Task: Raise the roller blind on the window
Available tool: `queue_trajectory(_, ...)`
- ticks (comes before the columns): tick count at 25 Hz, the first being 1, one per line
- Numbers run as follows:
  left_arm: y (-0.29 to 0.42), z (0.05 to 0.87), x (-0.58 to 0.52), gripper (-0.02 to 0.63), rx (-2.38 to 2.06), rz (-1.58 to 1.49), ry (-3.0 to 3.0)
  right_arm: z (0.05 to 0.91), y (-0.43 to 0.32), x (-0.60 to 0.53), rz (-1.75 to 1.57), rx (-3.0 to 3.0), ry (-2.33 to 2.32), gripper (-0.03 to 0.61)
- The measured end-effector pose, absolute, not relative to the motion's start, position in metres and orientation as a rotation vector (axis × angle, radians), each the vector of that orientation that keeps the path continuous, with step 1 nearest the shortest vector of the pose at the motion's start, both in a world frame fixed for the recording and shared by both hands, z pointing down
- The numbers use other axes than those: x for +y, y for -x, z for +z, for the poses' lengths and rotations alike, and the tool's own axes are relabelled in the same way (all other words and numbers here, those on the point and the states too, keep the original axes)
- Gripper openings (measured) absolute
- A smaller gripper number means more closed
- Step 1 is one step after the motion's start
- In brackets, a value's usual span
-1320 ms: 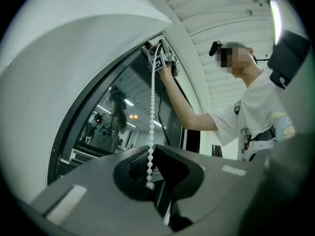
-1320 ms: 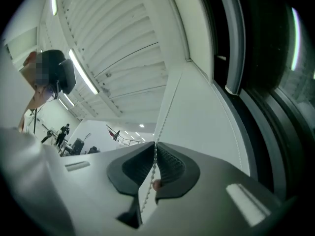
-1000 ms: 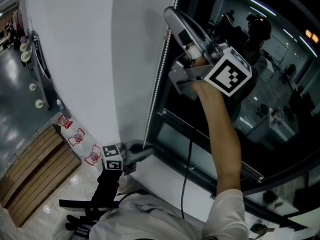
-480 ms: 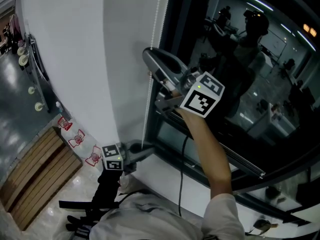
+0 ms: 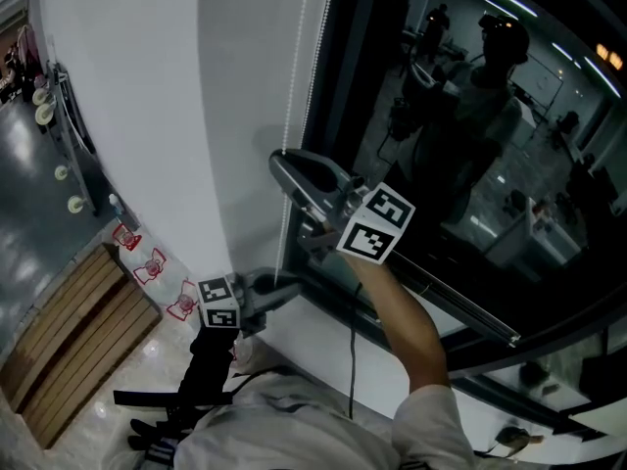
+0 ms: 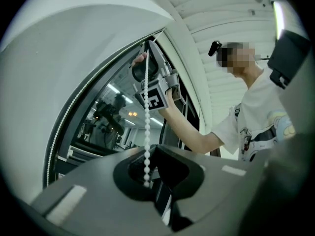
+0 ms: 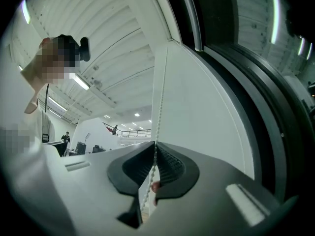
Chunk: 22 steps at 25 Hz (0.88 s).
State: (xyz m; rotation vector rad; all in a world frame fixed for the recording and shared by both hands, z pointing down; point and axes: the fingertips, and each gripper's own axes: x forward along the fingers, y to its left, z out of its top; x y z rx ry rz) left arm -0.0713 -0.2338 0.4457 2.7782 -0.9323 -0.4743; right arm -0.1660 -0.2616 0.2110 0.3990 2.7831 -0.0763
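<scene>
The white roller blind [image 5: 147, 96] hangs left of the dark window glass [image 5: 470, 116]. Its bead chain [image 5: 299, 67] runs down the blind's right edge. My right gripper [image 5: 279, 160] is shut on the bead chain [image 7: 158, 97], which passes between the closed pads at the right gripper [image 7: 155, 149]. Lower down, by the sill, my left gripper [image 5: 292, 287] points at the same chain. In the left gripper view the bead chain [image 6: 147, 127] drops from the right gripper [image 6: 147, 77] into the closed left gripper [image 6: 149, 154].
A dark window frame rail [image 5: 411, 282] crosses below the right arm, with the white sill [image 5: 323, 351] under it. A black cable [image 5: 353, 370] hangs along the sill. A slatted wooden bench [image 5: 69, 351] and red-marked items [image 5: 152, 267] are on the floor at left.
My right gripper has come down along the blind's edge, still shut on the chain, and now sits much closer to the left gripper. The left gripper has not moved.
</scene>
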Motion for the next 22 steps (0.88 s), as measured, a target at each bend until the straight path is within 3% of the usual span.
queue_trajectory(12, 0.072, 0.443, -0.235, -0.002, -0.950, -0.449, -2.783, 0.321, 0.168, -0.250, -0.240, 2.937, -0.405, 0.012)
queue_trajectory(19, 0.073, 0.440, -0.235, -0.002, -0.955, -0.467, -2.785, 0.317, 0.161, -0.251, -0.273, 2.937, -0.422, 0.017)
queue_trajectory(22, 0.072, 0.440, -0.233, -0.002, -0.952, -0.467, -2.783, 0.309, 0.161, -0.247, -0.263, 2.928, -0.450, 0.074)
